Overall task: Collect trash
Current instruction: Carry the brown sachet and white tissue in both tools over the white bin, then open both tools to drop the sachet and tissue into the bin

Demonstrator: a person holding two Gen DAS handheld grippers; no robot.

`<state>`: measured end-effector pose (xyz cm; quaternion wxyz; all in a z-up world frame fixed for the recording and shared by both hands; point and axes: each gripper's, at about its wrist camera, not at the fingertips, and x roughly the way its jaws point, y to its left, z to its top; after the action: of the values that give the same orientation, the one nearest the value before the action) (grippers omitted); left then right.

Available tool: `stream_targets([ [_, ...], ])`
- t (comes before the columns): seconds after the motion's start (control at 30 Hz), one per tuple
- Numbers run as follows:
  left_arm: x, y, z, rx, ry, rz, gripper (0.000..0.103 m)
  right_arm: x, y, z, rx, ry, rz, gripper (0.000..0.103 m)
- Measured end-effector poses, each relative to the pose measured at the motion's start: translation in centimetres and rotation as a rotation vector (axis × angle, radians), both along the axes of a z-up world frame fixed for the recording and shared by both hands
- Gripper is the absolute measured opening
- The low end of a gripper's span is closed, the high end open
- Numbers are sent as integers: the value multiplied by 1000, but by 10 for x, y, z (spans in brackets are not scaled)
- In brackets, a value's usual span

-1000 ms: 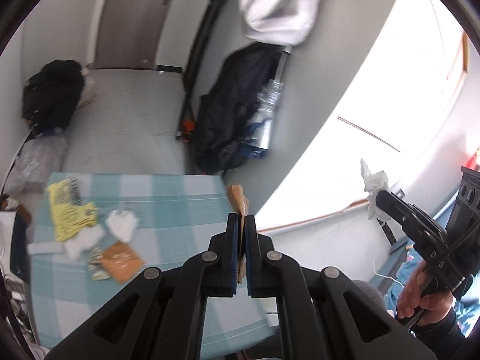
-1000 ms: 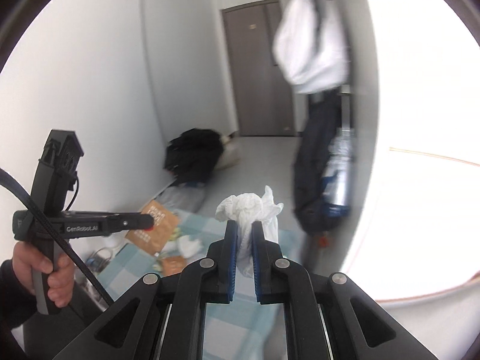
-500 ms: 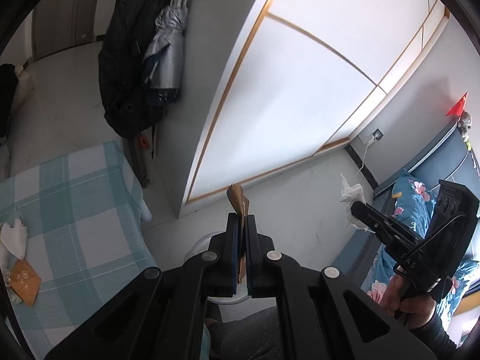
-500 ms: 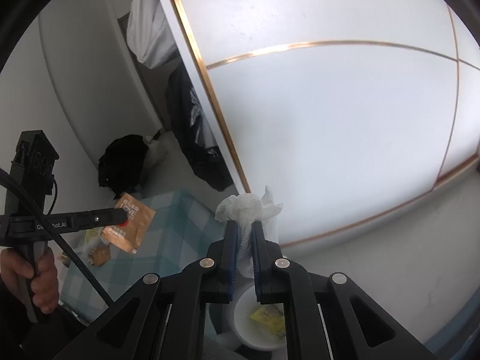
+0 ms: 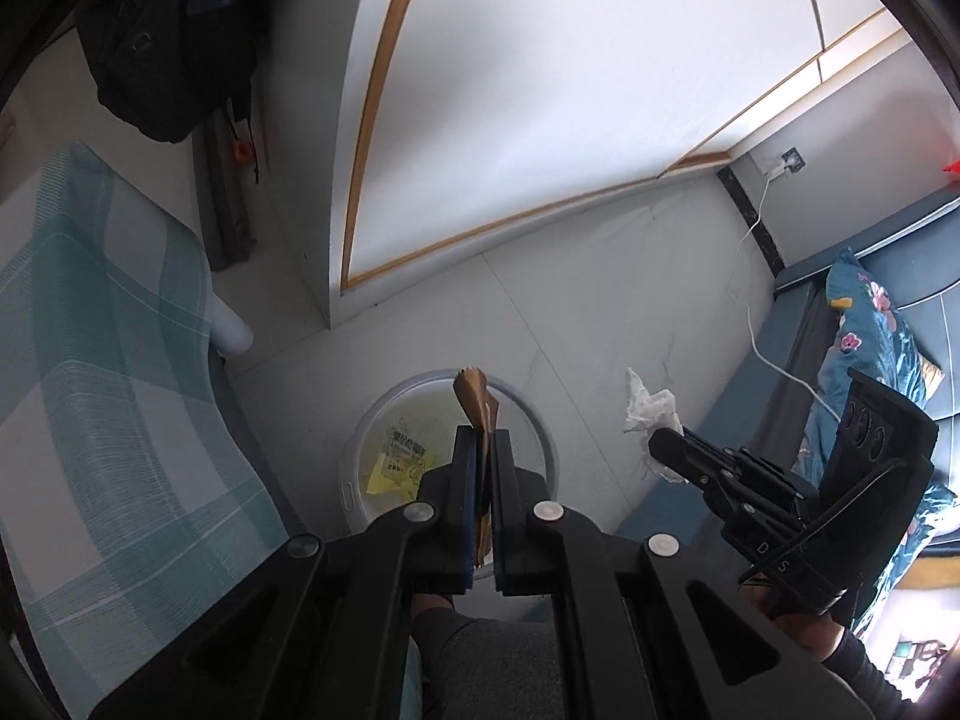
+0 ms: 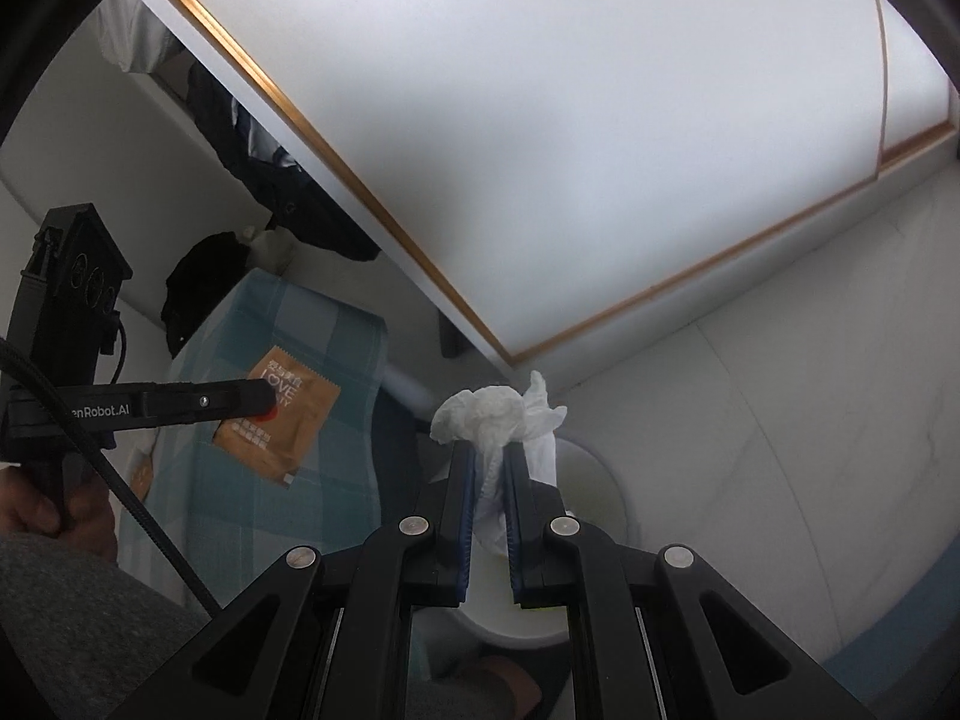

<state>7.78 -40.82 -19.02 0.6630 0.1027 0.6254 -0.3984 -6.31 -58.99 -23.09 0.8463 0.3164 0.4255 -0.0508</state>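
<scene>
My left gripper (image 5: 483,438) is shut on a brown snack wrapper (image 5: 476,399) and holds it over a white round bin (image 5: 360,468) on the floor. The bin holds a yellow wrapper (image 5: 399,459). My right gripper (image 6: 492,450) is shut on a crumpled white tissue (image 6: 498,411), above the bin's rim (image 6: 606,492). In the left wrist view the right gripper (image 5: 657,441) with the tissue (image 5: 648,405) is to the right of the bin. In the right wrist view the left gripper (image 6: 264,399) holds the wrapper (image 6: 276,420) out to the left.
A table with a teal checked cloth (image 5: 90,372) stands left of the bin. A white cabinet with gold trim (image 5: 540,90) rises behind it. Dark bags (image 5: 168,36) hang at the back left. A blue sofa with a floral cushion (image 5: 864,336) is at the right.
Both grippers have swung from the table down toward the floor. The bin is now in view below the wrapper and the tissue. Both stay shut on their items.
</scene>
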Motion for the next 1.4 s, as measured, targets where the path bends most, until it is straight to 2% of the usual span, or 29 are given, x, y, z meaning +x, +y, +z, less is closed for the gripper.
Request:
stream_targets([
  [0.2, -5, -23, -43, 112, 61, -81, 0, 7, 5, -49, 100, 77, 2, 9],
  [0.37, -3, -29, -64, 177, 125, -98, 0, 17, 13, -80, 172, 118, 9, 9],
  [0.67, -6, -44, -74, 252, 165, -145, 2, 37, 21, -121, 252, 196, 4, 12],
  [0.73, -6, -46, -79, 277, 161, -148, 4, 37, 23, -125, 246, 208, 7, 13],
  [0.77, -6, -46, -80, 283, 164, -149, 10, 38, 24, -127, 251, 212, 9, 13],
  [0.83, -6, -45, -83, 298, 173, -144, 19, 41, 26, -132, 261, 224, 11, 23],
  [0.93, -5, -43, -84, 318, 175, -137, 20, 35, 26, -134, 266, 232, 11, 32],
  [1.03, -4, -41, -84, 320, 169, -128, 21, 31, 27, -135, 273, 240, 7, 35],
  [1.1, -4, -41, -84, 321, 165, -128, 30, 27, 27, -133, 269, 240, 7, 45],
  [1.2, -5, -41, -84, 318, 151, -134, 41, 25, 26, -130, 250, 236, 6, 49],
  [1.37, -4, -39, -77, 301, 119, -133, 43, 16, 20, -121, 235, 225, -12, 52],
  [1.4, -4, -39, -74, 297, 111, -140, 43, 16, 18, -118, 228, 222, -17, 56],
])
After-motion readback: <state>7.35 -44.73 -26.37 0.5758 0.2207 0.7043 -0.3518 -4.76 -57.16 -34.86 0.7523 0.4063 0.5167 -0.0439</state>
